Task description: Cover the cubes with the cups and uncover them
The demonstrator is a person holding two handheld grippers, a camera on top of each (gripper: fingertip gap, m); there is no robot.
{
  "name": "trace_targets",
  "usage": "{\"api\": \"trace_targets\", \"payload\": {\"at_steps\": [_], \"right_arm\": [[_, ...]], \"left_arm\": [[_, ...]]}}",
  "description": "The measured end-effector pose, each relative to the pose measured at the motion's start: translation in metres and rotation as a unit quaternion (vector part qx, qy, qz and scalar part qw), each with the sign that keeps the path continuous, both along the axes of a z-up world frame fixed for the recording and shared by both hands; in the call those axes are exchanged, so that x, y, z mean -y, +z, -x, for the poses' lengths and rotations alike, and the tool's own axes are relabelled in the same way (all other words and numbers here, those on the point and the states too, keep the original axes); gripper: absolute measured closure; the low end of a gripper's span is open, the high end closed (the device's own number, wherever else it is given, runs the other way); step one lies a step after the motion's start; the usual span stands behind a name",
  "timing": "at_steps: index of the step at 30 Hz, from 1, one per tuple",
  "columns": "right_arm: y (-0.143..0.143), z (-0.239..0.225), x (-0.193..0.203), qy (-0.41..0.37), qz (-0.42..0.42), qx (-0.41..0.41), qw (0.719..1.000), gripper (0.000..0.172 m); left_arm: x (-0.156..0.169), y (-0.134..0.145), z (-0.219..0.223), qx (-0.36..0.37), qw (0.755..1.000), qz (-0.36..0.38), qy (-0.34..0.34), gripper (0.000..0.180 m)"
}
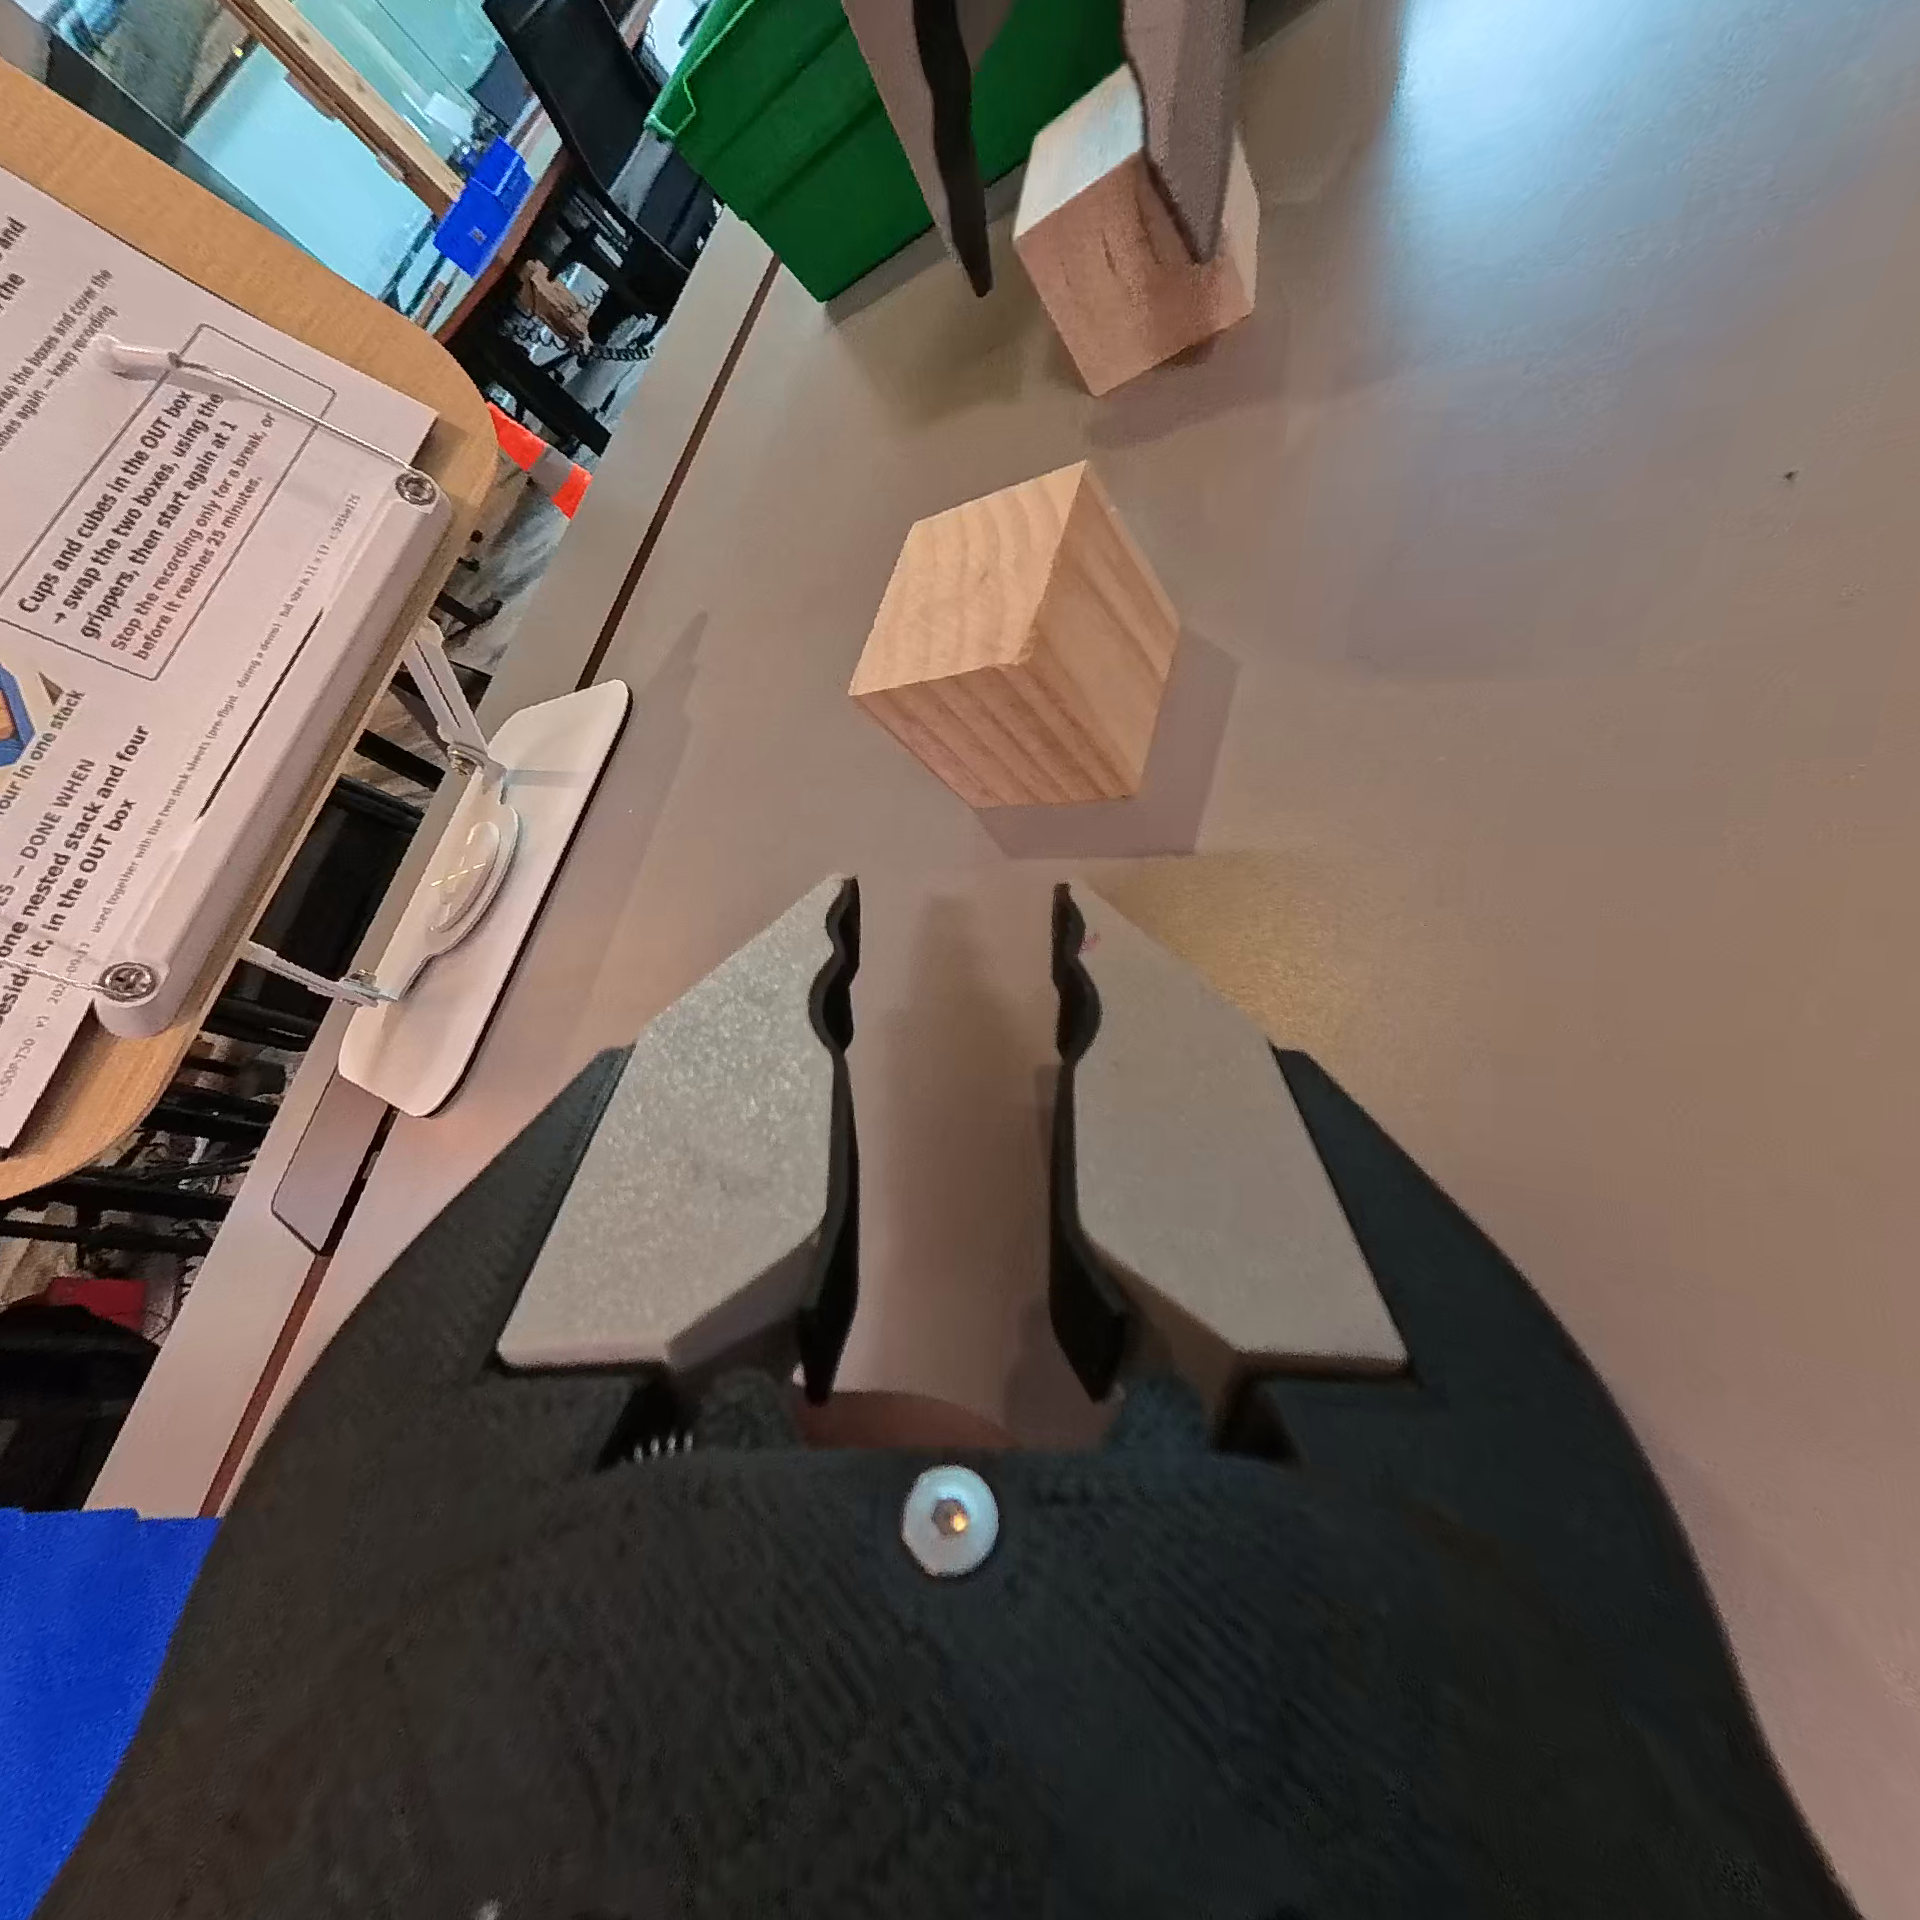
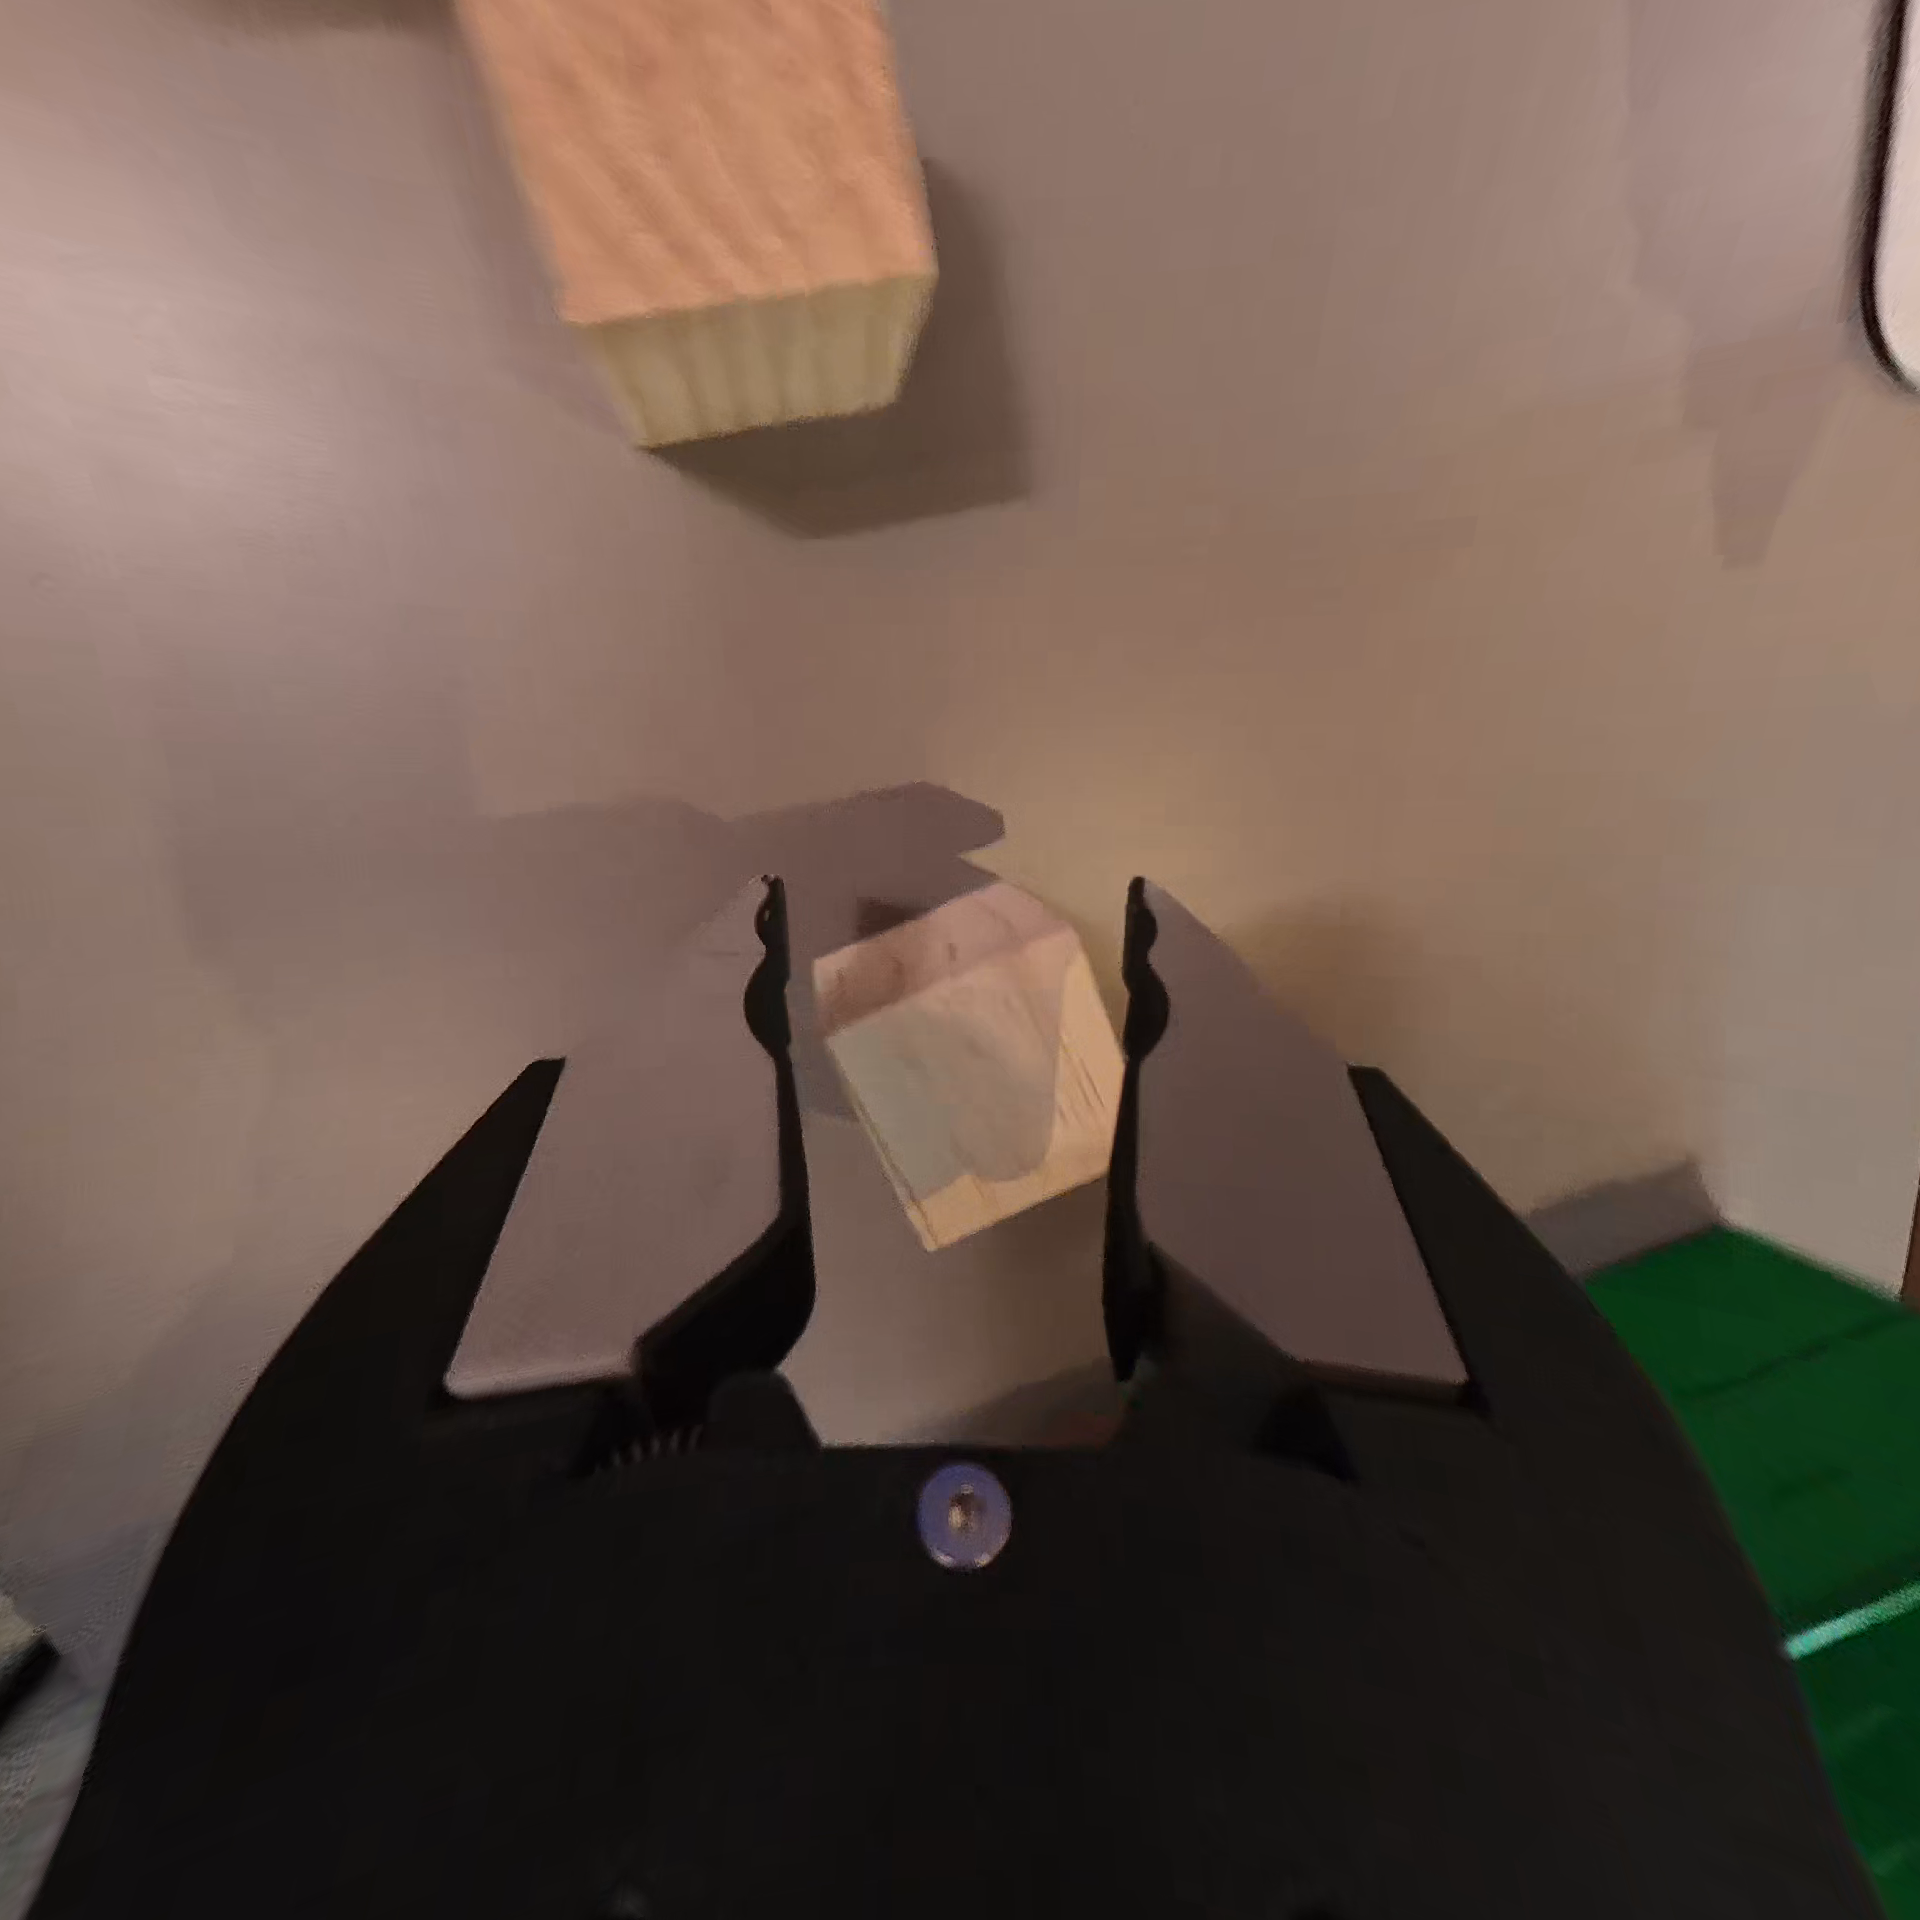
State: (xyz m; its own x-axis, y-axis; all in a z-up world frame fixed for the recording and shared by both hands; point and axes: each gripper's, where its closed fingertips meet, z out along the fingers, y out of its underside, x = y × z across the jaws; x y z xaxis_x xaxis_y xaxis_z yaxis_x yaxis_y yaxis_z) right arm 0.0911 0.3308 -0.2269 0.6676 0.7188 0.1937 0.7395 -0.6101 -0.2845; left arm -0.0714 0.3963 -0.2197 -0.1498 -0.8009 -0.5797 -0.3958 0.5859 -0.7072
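The right claw (image 2: pixel 951 883) is standing wide open over a wooden cube (image 2: pixel 966 1070) on the grey table (image 2: pixel 1351 623), its two fingers straddling the block with a gap showing on each side, so nothing is gripped. In the left wrist view the same claw is reaching down from the top edge around that far cube (image 1: pixel 1122 281), one finger in front of it, the other just beside it. The left claw (image 1: pixel 956 894) is hovering partly open and bare above the table, its dark pads apart with only tabletop between them. Just ahead of it a second wooden cube (image 1: pixel 1013 644) is sitting on the table, well apart from the first; the right wrist view is showing this block (image 2: pixel 717 229) too, beyond the open fingers. Behind the far cube a green bin (image 1: pixel 831 156) is resting at the table's edge. To the left, a printed instruction sheet (image 1: pixel 177 582) is lying clamped on a wooden board, with a white stand plate (image 1: pixel 488 894) beside it.
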Motion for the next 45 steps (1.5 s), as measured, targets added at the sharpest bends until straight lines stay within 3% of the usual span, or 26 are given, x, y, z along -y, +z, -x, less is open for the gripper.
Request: {"api": "trace_targets", "payload": {"at_steps": [4,9,17,24,29,36,45], "right_arm": [[-0.005,0.013,0.009,0.085,0.004,0.007,0.996,0.124],[-0.014,-0.004,0.010,0.068,0.031,0.042,0.996,0.123],[-0.004,0.001,-0.001,0.048,0.005,0.002,0.999,0.123],[-0.014,-0.012,0.004,0.041,0.027,0.033,0.998,0.127],[-0.005,-0.008,-0.002,0.042,0.002,0.017,0.999,0.126],[-0.012,-0.025,-0.007,0.027,0.015,0.066,0.997,0.123],[-0.002,-0.007,-0.009,0.036,-0.013,0.021,0.999,0.119]], "left_arm": [[0.000,-0.001,0.000,-0.003,1.000,0.001,0.000,0.145],[-0.001,-0.002,0.001,-0.004,1.000,0.002,0.001,0.145],[0.000,-0.004,0.000,-0.009,1.000,0.002,0.000,0.145],[0.000,-0.004,0.001,-0.007,1.000,0.003,0.001,0.145],[0.000,-0.005,0.001,-0.009,1.000,0.001,0.000,0.146],[0.001,-0.005,0.001,-0.010,1.000,0.003,0.001,0.146],[0.001,-0.005,0.001,-0.013,1.000,0.003,0.001,0.145]]}}
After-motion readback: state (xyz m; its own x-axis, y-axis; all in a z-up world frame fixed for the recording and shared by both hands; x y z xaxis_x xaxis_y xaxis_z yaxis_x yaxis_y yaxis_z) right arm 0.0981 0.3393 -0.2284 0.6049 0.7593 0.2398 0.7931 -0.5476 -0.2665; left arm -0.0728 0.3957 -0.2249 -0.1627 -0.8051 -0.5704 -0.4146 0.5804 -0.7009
